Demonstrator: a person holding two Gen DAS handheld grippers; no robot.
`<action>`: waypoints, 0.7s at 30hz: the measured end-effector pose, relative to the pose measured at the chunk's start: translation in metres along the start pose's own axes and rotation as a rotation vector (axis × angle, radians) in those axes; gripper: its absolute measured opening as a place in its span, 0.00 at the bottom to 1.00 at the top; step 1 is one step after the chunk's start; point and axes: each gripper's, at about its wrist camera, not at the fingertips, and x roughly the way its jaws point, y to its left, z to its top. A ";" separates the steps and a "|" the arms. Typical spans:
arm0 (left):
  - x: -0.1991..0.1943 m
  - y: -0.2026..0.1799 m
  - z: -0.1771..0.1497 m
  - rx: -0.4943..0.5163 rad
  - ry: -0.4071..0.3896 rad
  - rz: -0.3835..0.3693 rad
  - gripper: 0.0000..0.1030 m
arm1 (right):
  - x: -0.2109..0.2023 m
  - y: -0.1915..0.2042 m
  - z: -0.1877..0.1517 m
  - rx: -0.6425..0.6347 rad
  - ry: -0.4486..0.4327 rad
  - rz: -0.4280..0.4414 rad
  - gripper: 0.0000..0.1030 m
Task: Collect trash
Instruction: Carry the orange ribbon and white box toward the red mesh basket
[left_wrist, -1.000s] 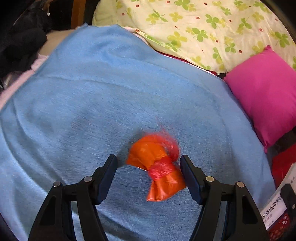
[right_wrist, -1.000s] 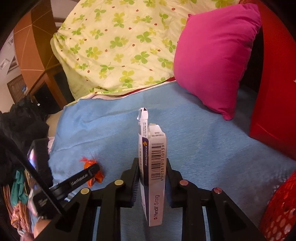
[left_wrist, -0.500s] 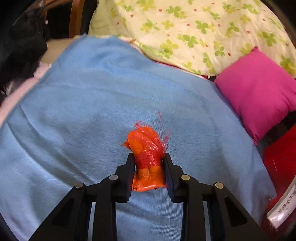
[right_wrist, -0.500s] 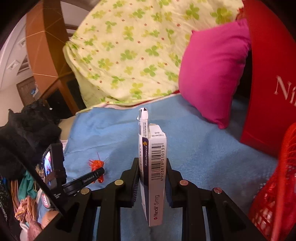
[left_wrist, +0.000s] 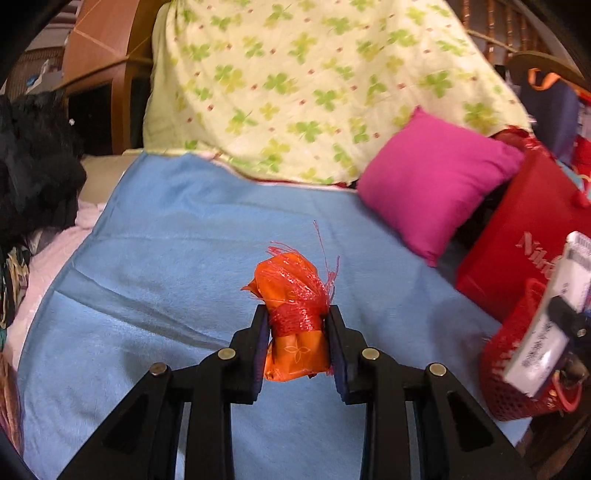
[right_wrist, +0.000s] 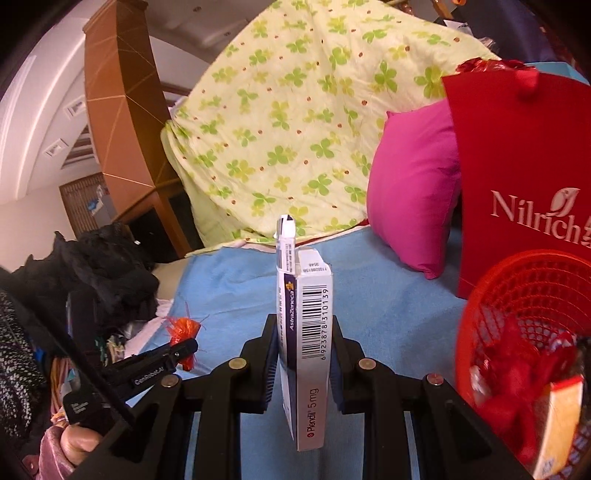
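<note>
Bedroom scene: a bed covered with a blue blanket (left_wrist: 177, 258), a heap of clover-print quilt (left_wrist: 314, 85) piled at the far end and a magenta pillow (left_wrist: 436, 192) leaning next to it. To the right of the pillow stands a red paper bag (right_wrist: 517, 184) with "Nilrich" on it, and just in front of that a red mesh basket (right_wrist: 532, 295) with some red plastic and a small box already inside. Dark clothes (right_wrist: 103, 266) are bunched up on the left side of the bed. The left tongs (left_wrist: 297, 332) are clenched on an orange wrapper (left_wrist: 295, 325), a crumpled little bundle tied round the middle with red netting. Its long axis runs along the fingers, frayed red end pointing away from the camera and the orange tail back toward it, and it's held up clear of the blanket. The right tongs (right_wrist: 304, 339) are clamped on a white and purple medicine box (right_wrist: 306, 354) marked "Plendil 5 mg". The box sits on its narrow edge between the pads, barcode face turned right, long axis also in line with the fingers, with its torn-open flap end pointing away toward the quilt and the other end sticking back toward the camera. In the right wrist view the basket is just to the right of the box, and the left tongs with the orange bundle show low on the left.
</note>
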 end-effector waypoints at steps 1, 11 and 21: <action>-0.005 -0.004 -0.001 0.004 -0.011 -0.001 0.31 | -0.005 -0.001 -0.002 0.002 -0.003 -0.001 0.25; -0.048 -0.047 -0.031 0.109 -0.058 0.051 0.31 | -0.052 -0.006 -0.011 -0.030 -0.062 -0.034 0.25; -0.064 -0.072 -0.035 0.217 -0.127 0.107 0.31 | -0.050 -0.009 -0.010 -0.037 -0.056 -0.044 0.25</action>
